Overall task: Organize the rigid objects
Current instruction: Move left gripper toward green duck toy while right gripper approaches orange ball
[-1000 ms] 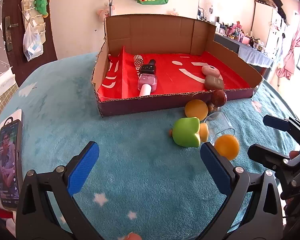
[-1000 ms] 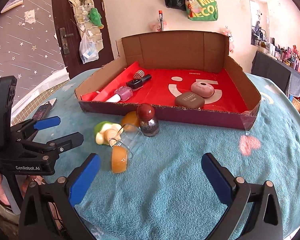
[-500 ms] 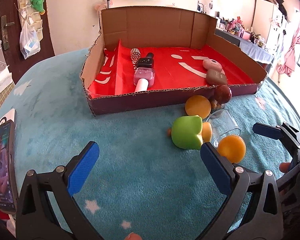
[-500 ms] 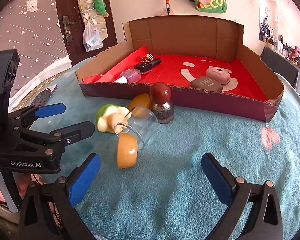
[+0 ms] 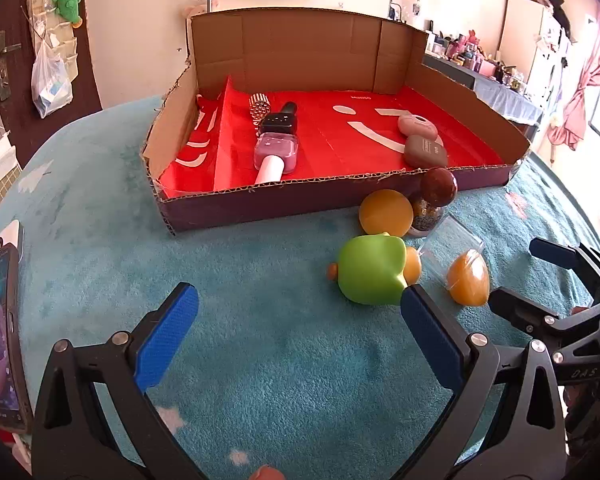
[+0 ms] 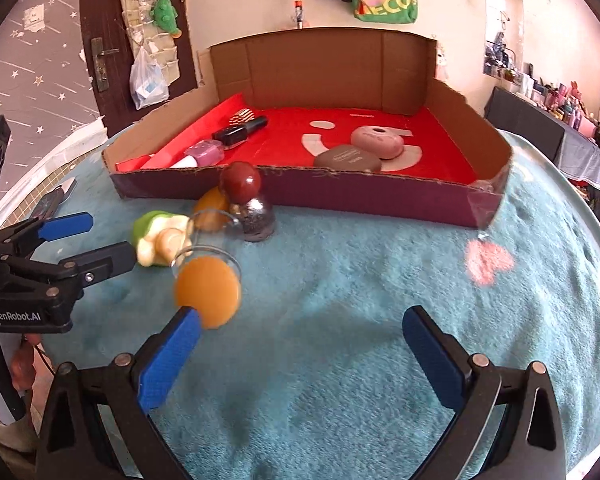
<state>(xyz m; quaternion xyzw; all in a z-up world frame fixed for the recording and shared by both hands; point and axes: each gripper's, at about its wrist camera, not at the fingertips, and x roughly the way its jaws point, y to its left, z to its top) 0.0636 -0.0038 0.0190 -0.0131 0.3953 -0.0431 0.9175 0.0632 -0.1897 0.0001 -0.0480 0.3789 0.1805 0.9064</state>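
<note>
A cardboard box with a red lining holds a pink microphone, a pink case and a brown case. In front of it on the teal blanket lie a green toy, a clear jar with an orange lid on its side, an orange disc and a red-capped bottle. My left gripper is open just short of the green toy. My right gripper is open, its left finger close to the jar's lid.
A phone with a lit screen lies at the blanket's left edge. A dark door with hanging bags stands behind on the left. A cluttered counter runs along the right side of the room.
Both grippers have moved forward toward the loose objects and the box; the jar and green toy now appear larger and nearer. Both stay open.
</note>
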